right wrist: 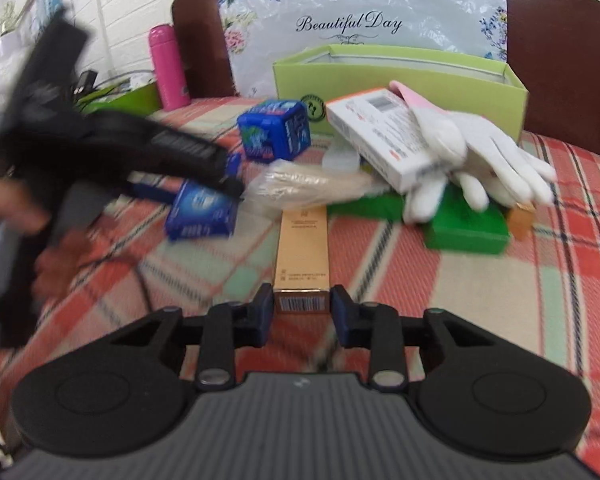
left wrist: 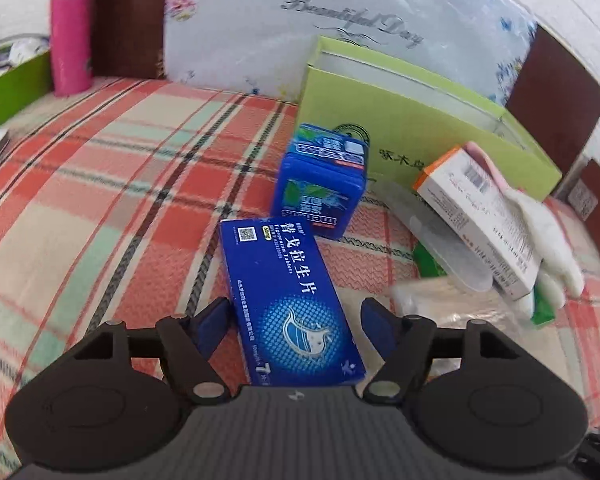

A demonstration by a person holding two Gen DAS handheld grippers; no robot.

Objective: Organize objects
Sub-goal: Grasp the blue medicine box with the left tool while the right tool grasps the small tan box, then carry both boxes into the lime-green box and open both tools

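Observation:
My left gripper (left wrist: 296,316) is open, its fingers either side of a flat blue tablet box (left wrist: 288,300) lying on the plaid cloth; that box also shows in the right wrist view (right wrist: 202,210). A blue mint tin (left wrist: 320,180) stands beyond it. My right gripper (right wrist: 302,306) has its pads against the near end of a long tan box (right wrist: 303,252) lying on the cloth. A white and orange box (right wrist: 380,140) and white gloves (right wrist: 480,160) lie on green packs (right wrist: 466,226) in front of an open light green box (right wrist: 400,76).
A pink bottle (left wrist: 70,32) and a green tray (left wrist: 8,88) stand at the back left. A clear bag (right wrist: 312,186) and a clear lid (left wrist: 440,236) lie mid-pile. A floral panel and brown chair backs close the far side. The left gripper's body (right wrist: 100,140) crosses the right view.

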